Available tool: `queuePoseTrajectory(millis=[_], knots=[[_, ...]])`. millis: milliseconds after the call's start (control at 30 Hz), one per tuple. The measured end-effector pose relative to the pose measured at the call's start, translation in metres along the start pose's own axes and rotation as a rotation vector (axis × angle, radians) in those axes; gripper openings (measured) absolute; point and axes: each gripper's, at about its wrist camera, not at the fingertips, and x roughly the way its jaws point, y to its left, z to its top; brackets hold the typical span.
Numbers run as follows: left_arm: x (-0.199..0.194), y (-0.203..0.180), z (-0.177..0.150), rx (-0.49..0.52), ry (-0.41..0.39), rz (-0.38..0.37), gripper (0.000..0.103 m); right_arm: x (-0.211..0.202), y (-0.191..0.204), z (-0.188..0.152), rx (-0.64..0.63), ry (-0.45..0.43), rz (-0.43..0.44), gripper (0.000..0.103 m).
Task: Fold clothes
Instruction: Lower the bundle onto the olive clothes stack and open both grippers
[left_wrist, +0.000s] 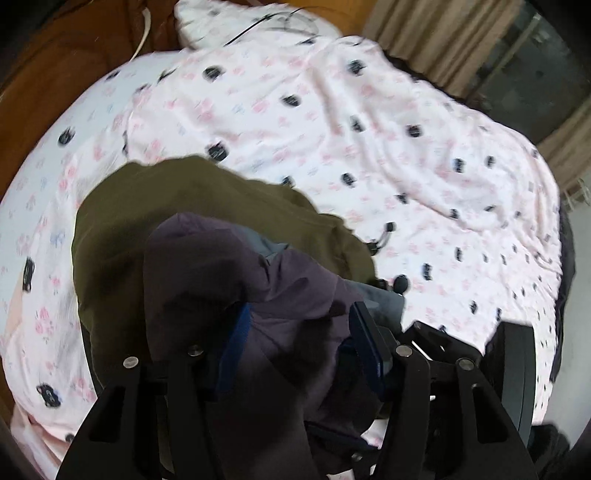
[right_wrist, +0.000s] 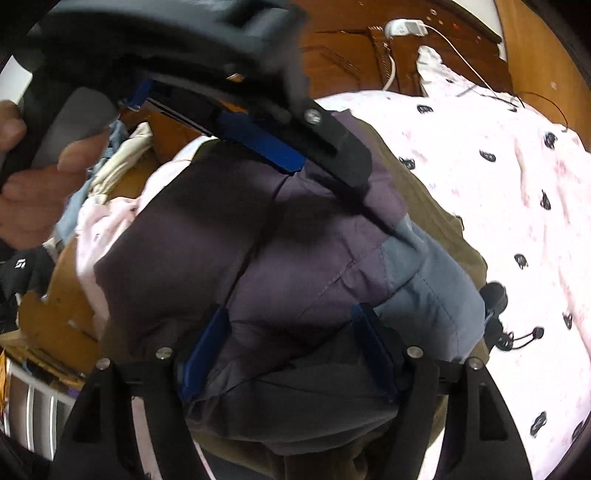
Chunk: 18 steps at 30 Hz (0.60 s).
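A purple and grey-blue padded garment (left_wrist: 236, 280) lies bunched on an olive green garment (left_wrist: 155, 206) on the bed. My left gripper (left_wrist: 299, 321) has its blue-padded fingers apart with the purple fabric bulging between them; whether the pads pinch it I cannot tell. My right gripper (right_wrist: 291, 325) also straddles the purple garment (right_wrist: 258, 236) with its fingers (right_wrist: 207, 343) wide apart. The left gripper (right_wrist: 295, 147), held by a hand, crosses the top of the right wrist view just above the garment. The olive garment (right_wrist: 436, 206) shows beneath it.
A pink-white bedspread (left_wrist: 332, 122) with dark and pink prints covers the bed. A wooden headboard (right_wrist: 343, 55) with a white charger and cable (right_wrist: 402, 27) stands behind. Loose clothes (right_wrist: 122, 155) pile by the bed's side. Curtains (left_wrist: 436, 33) hang at the far right.
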Motion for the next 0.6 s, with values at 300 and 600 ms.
queuePoseTrajectory(millis=[300, 600], knots=[[-0.039, -0.037, -0.029, 0.073, -0.04, 0.071, 0.054, -0.069, 0.0, -0.02, 0.116, -0.065, -0.03, 0.103], [-0.092, -0.054, -0.072, -0.04, -0.119, 0.149, 0.054, -0.145, 0.011, -0.042, 0.09, -0.11, -0.046, 0.103]])
